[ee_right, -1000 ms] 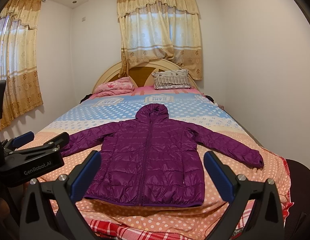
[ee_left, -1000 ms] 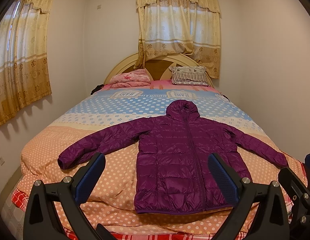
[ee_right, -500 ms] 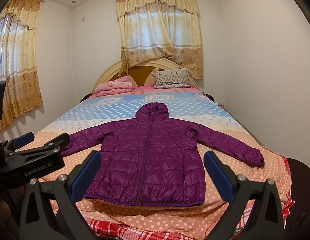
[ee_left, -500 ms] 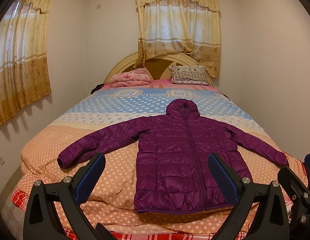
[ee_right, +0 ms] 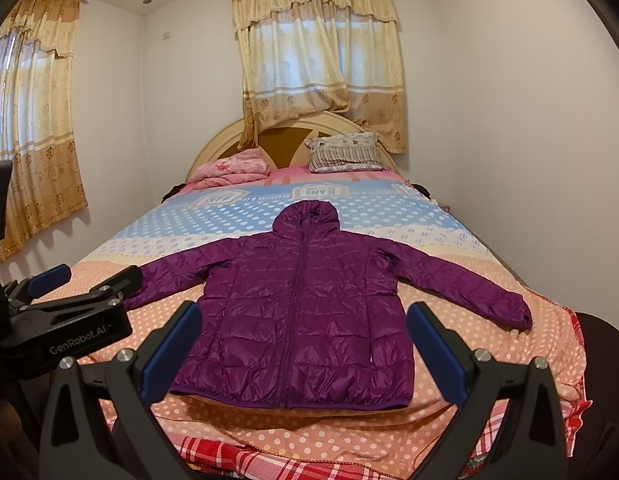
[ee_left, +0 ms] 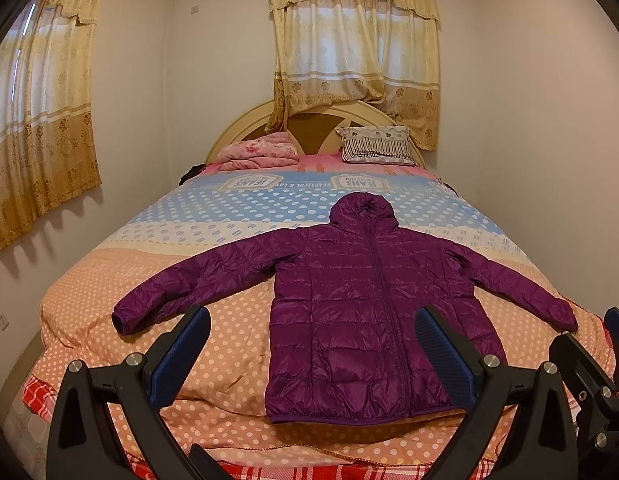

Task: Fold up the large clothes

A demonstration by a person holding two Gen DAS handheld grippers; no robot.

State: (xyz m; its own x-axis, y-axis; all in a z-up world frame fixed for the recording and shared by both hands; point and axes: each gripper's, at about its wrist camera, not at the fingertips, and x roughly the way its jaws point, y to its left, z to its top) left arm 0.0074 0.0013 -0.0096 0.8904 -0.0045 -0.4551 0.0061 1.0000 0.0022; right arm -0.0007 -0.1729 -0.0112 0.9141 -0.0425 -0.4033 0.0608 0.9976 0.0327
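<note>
A purple hooded puffer jacket (ee_left: pixel 361 312) (ee_right: pixel 305 312) lies flat and zipped on the bed, front up, both sleeves spread out to the sides, hood toward the headboard. My left gripper (ee_left: pixel 313 320) hovers open over the foot of the bed, short of the jacket's hem, with nothing between its blue-padded fingers. My right gripper (ee_right: pixel 303 316) is open as well, held just before the hem. Each gripper shows at the edge of the other's view: the left gripper (ee_right: pixel 65 300) at the left, the right gripper (ee_left: pixel 589 360) at the right.
The bed carries a polka-dot cover (ee_left: pixel 229 320) in orange and blue bands. A pink folded blanket (ee_left: pixel 257 152) and a striped pillow (ee_left: pixel 377 148) lie by the headboard. Walls stand close on both sides, with curtains (ee_left: pixel 349 48) behind and at the left.
</note>
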